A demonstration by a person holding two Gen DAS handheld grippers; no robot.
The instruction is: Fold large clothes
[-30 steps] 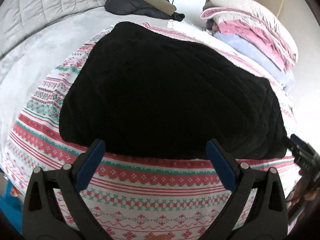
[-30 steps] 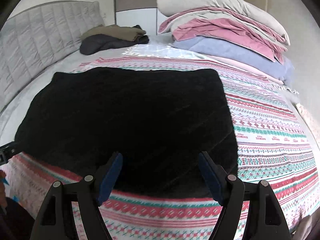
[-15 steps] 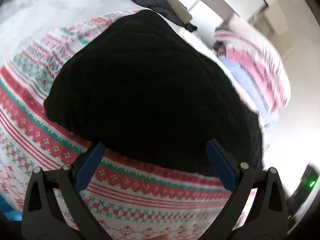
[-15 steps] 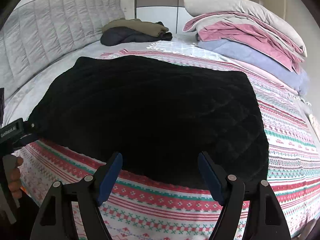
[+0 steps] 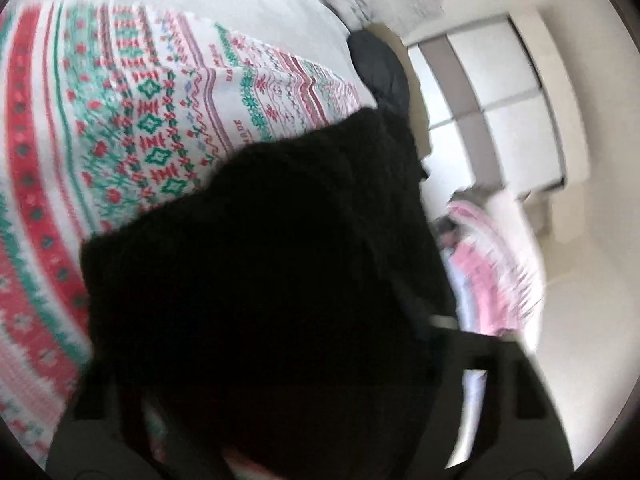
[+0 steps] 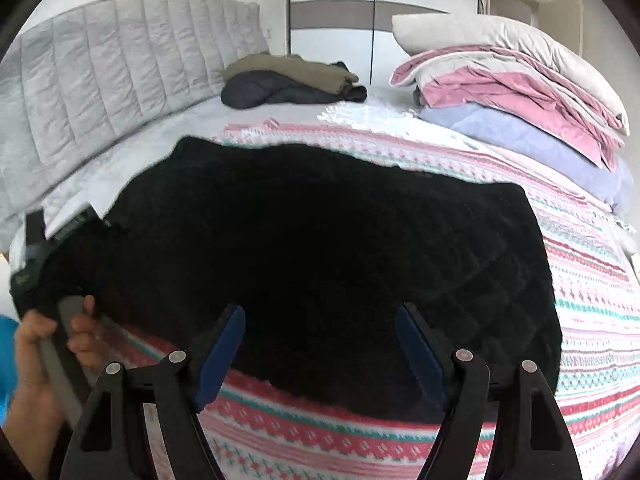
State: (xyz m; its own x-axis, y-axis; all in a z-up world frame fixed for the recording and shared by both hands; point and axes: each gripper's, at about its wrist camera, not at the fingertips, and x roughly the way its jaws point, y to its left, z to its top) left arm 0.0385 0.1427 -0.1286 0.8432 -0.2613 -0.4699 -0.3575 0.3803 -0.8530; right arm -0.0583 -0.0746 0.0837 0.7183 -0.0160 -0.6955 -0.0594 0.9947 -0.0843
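Note:
A large black quilted garment (image 6: 328, 248) lies spread on a patterned red, green and white bedspread (image 6: 592, 280). My right gripper (image 6: 320, 348) is open, its blue pads over the garment's near edge. In the left wrist view the black garment (image 5: 260, 288) fills the lower middle and hides my left gripper's fingertips; the view is tilted and blurred. In the right wrist view the left gripper (image 6: 52, 248) sits at the garment's left edge, held by a hand (image 6: 36, 344); its jaws are hidden by cloth.
A grey quilted headboard (image 6: 120, 64) stands at the back left. Folded olive and dark clothes (image 6: 292, 80) lie at the back. A stack of pink, lilac and cream bedding (image 6: 520, 92) sits at the back right. A white wardrobe (image 6: 332, 24) stands behind.
The left gripper has swung in and rolled onto the garment's left edge, so cloth now covers its fingers. The right gripper has edged forward over the near hem.

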